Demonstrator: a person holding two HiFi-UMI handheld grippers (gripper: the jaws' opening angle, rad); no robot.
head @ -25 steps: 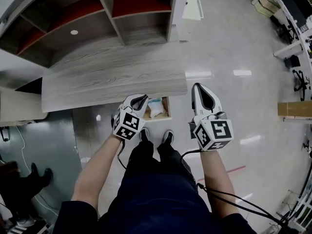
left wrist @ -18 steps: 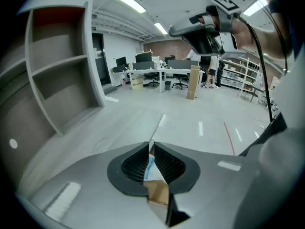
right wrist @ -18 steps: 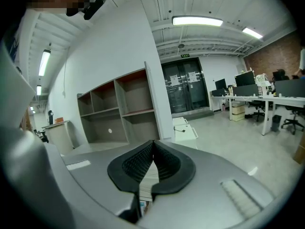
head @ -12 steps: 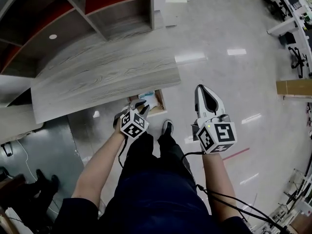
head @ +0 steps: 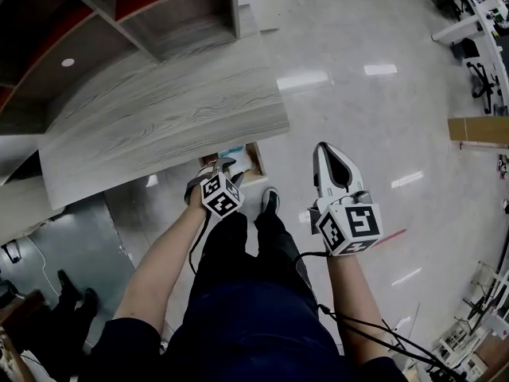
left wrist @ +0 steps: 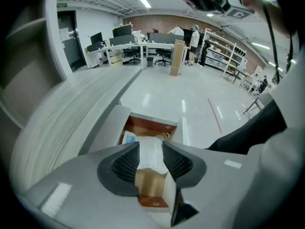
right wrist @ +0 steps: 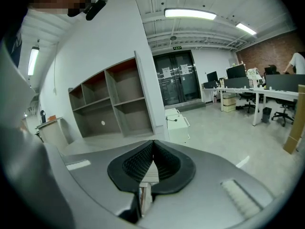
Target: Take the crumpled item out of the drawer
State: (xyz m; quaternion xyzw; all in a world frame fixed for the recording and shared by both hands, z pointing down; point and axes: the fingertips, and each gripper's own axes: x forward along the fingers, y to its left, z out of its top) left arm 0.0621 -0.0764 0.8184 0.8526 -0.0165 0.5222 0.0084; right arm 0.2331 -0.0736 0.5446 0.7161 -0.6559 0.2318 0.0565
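A glossy pale grey floor [head: 358,118] surrounds a grey wood-grain surface [head: 159,118]. An open brown wooden drawer [left wrist: 147,126] projects from under the near edge of the surface. The left tongs [left wrist: 150,145] point steeply down over this drawer. Their jaws have just been opening and stand wide. The crumpled white item [left wrist: 150,156] lies in the drawer beyond the pads, framed in their gap and untouched. The right tongs [right wrist: 153,144], held well to the right of the left tongs, are closed tip to tip and empty.
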